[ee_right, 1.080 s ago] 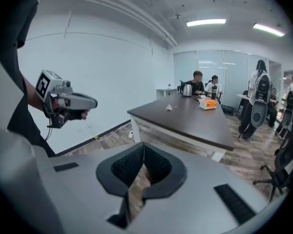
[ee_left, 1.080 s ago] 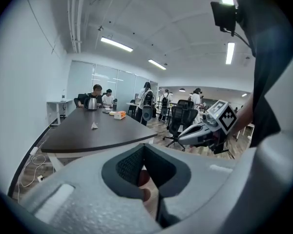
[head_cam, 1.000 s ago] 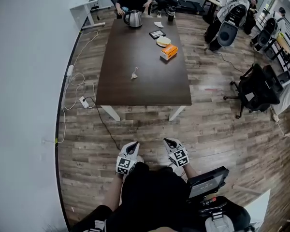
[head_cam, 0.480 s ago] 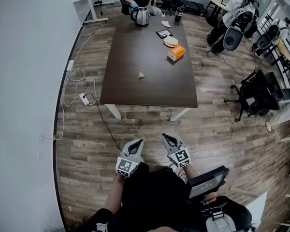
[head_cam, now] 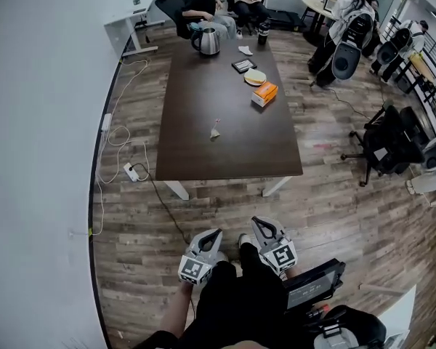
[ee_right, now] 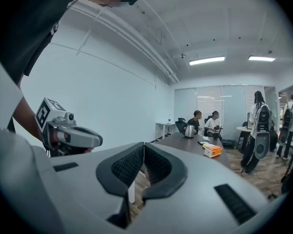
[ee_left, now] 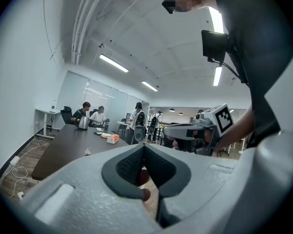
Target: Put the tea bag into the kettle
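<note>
The tea bag lies alone on the dark surface, well short of the kettle, which stands at the far end. An orange box and a plate sit closer to the kettle, off to its right in the head view. Nothing has hold of the bag yet.

Both grippers are farther still from the kettle, beyond the surface's near edge and close to the person's body. The left gripper has its jaws pressed together on nothing. The right gripper likewise has its jaws closed and empty.

The step in hand looks like the approach. To do it well, I would walk up on the side away from the kettle and part one pair of jaws before reaching in. The bag is small, thin and probably limp, so coming down steeply and pinching a raised corner should work better than scraping along the surface. A light grip ought to do, since the bag will likely dangle on the way to the kettle.

Whether the kettle's lid is open is too small to tell, so the free gripper should be ready for it. People sit just beyond the kettle, so the reach should stay short of them.
</note>
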Demonstrator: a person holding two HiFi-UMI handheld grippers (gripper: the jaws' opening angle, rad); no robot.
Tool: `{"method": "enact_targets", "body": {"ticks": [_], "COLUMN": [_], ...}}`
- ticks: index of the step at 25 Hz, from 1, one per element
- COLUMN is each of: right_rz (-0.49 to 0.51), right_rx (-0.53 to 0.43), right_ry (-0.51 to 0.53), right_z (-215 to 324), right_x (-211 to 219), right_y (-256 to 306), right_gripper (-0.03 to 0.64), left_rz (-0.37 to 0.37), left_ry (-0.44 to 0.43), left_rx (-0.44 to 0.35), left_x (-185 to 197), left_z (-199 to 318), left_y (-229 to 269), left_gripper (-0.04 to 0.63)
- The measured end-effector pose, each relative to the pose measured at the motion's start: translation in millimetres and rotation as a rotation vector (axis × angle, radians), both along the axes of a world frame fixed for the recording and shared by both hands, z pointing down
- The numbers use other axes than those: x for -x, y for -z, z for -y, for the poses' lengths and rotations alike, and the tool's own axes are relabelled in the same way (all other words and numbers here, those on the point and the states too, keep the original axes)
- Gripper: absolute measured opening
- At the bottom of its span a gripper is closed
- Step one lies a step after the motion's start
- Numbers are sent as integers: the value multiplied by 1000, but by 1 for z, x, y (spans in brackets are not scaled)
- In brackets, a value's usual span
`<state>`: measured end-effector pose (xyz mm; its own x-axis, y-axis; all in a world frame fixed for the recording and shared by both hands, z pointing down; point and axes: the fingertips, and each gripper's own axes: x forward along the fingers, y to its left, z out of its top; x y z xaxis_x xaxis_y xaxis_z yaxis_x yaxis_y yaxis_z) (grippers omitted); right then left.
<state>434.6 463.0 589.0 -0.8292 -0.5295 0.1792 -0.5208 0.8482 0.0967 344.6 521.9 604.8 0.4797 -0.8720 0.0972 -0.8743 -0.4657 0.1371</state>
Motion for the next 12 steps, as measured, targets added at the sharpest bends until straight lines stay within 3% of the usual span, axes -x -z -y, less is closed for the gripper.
{"method": "enact_targets", "body": {"ticks": [8, 12], "right_rz": [69, 101], "right_rx": [-3, -26], "right_ry": [76, 107], "right_z": [35, 57], "right_x": [22, 6], "right_y": [20, 29], "right_gripper": [8, 8], "left_rz": [-26, 10], "left_ry": [92, 105], "left_rx": [-8, -2], "left_x": [5, -11], "left_z": [37, 51], "left_y": [28, 36], "left_gripper": [0, 0]}}
